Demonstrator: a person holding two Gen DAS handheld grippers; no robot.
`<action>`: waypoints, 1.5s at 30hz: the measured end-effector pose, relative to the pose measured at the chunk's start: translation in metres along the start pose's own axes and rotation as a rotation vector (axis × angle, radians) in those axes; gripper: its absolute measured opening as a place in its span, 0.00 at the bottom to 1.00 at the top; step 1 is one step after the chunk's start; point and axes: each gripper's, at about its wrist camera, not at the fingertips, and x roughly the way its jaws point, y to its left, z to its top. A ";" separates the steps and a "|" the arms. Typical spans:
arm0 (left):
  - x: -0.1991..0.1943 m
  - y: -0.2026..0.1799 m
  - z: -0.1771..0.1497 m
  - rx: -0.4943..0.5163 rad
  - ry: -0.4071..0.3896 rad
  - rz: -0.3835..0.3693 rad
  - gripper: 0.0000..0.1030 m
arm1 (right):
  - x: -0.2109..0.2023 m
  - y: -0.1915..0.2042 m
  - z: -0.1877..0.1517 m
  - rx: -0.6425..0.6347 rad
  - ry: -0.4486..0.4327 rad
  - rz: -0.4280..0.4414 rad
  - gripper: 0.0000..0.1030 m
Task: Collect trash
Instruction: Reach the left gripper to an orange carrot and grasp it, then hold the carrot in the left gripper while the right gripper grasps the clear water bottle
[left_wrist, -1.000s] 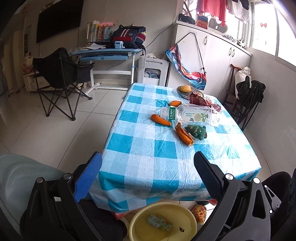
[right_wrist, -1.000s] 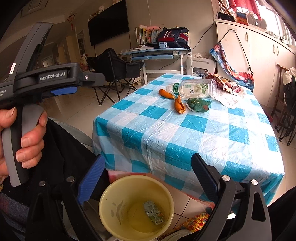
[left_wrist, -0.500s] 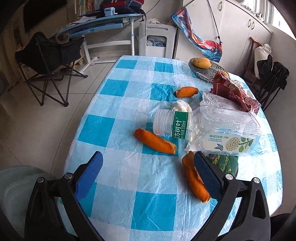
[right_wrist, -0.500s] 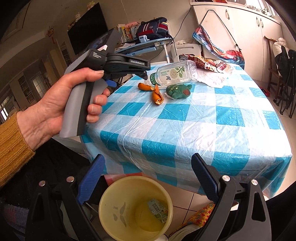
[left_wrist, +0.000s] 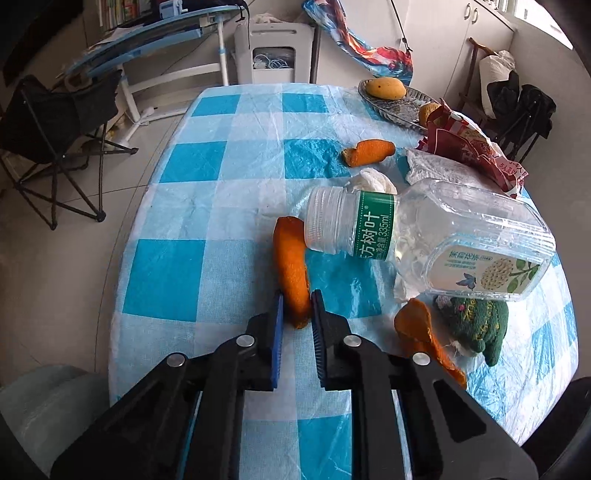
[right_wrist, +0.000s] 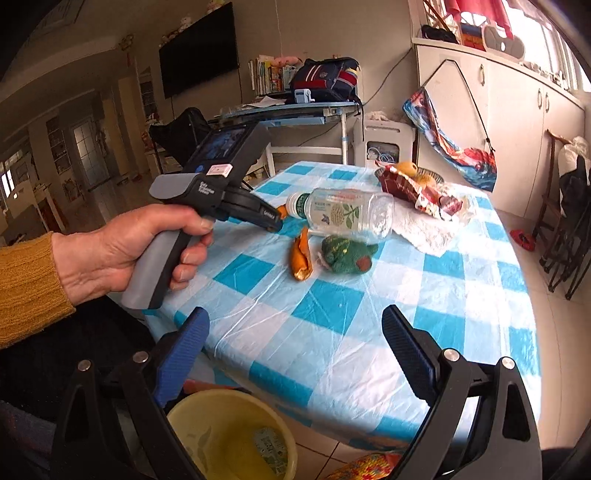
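Note:
My left gripper (left_wrist: 296, 295) is closing its jaws on the near end of a long orange peel (left_wrist: 290, 258) lying on the blue-checked table (left_wrist: 221, 166); the blue pads press its sides. The peel's far end touches the cap of an empty clear bottle (left_wrist: 424, 236) lying on its side. A second peel (left_wrist: 417, 325) lies right of the gripper, a third peel (left_wrist: 369, 152) farther back. My right gripper (right_wrist: 295, 314) hangs open and empty over the table's near edge, above a yellow bucket (right_wrist: 199, 417) holding a small carton (right_wrist: 269, 446).
A green knitted toy (left_wrist: 476, 321), a crumpled tissue (left_wrist: 373, 181) and a red snack wrapper (left_wrist: 469, 147) lie by the bottle. A glass dish (left_wrist: 402, 107) with a mango (left_wrist: 384, 88) stands at the back. A folding chair (left_wrist: 55, 122) stands left of the table.
The left gripper came forward and down over the table and shut on the long orange peel. The right gripper rose slightly, so the bucket sits lower in its view.

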 end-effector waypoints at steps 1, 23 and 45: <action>-0.002 0.002 -0.002 0.014 0.007 -0.015 0.13 | 0.008 -0.004 0.014 -0.055 -0.008 -0.010 0.88; -0.025 -0.016 -0.013 0.112 -0.042 0.021 0.11 | 0.121 -0.035 0.067 -0.268 0.243 0.049 0.54; -0.087 0.006 -0.075 -0.097 -0.133 -0.061 0.10 | 0.081 -0.032 0.063 -0.425 0.206 -0.103 0.74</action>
